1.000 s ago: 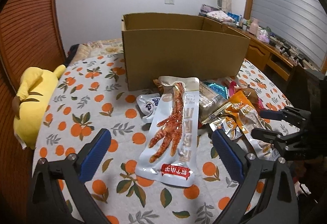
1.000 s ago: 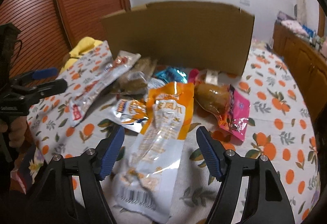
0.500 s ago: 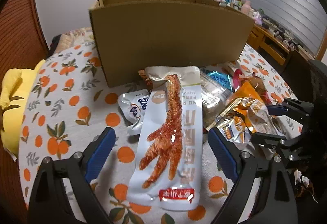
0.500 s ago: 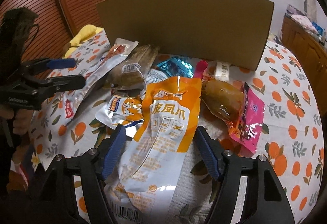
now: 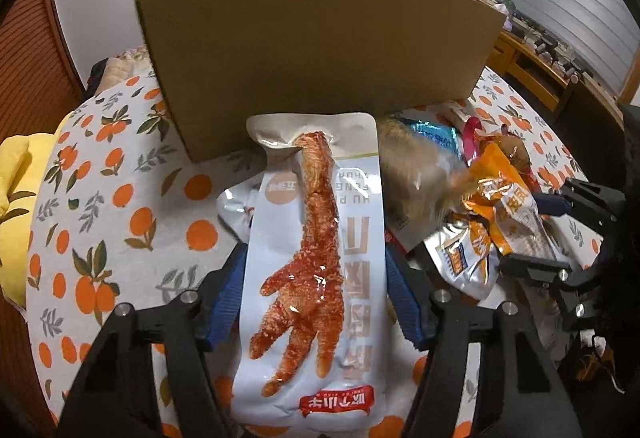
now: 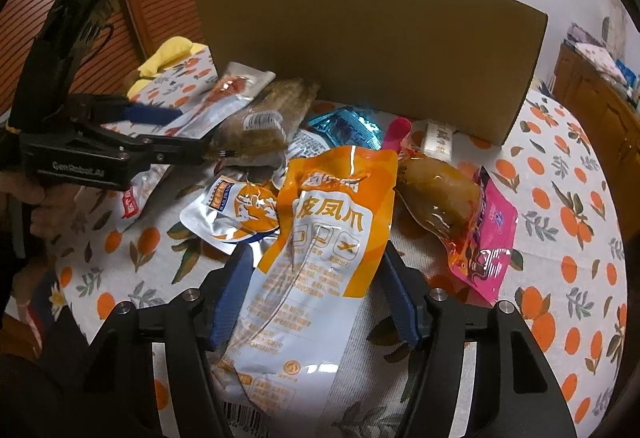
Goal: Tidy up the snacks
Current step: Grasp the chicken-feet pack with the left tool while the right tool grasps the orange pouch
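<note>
Both grippers straddling snack packets in front of the cardboard box.

In the left wrist view, the left gripper point(image 5: 314, 292) has its blue fingers point(image 5: 228, 290) pressed to both long edges of the white chicken-foot packet point(image 5: 316, 262), which fills the centre and lower frame, its top end reaching the cardboard box point(image 5: 312, 54) across the upper half. In the right wrist view, the right gripper point(image 6: 316, 294) sits low centre, fingers touching the sides of the orange packet point(image 6: 320, 258); whether it grips firmly, I cannot tell. A pink packet point(image 6: 480, 230) lies to the right, a silver-orange pouch point(image 6: 232, 214) to the left, all on the orange-print tablecloth point(image 6: 568, 222).
</note>
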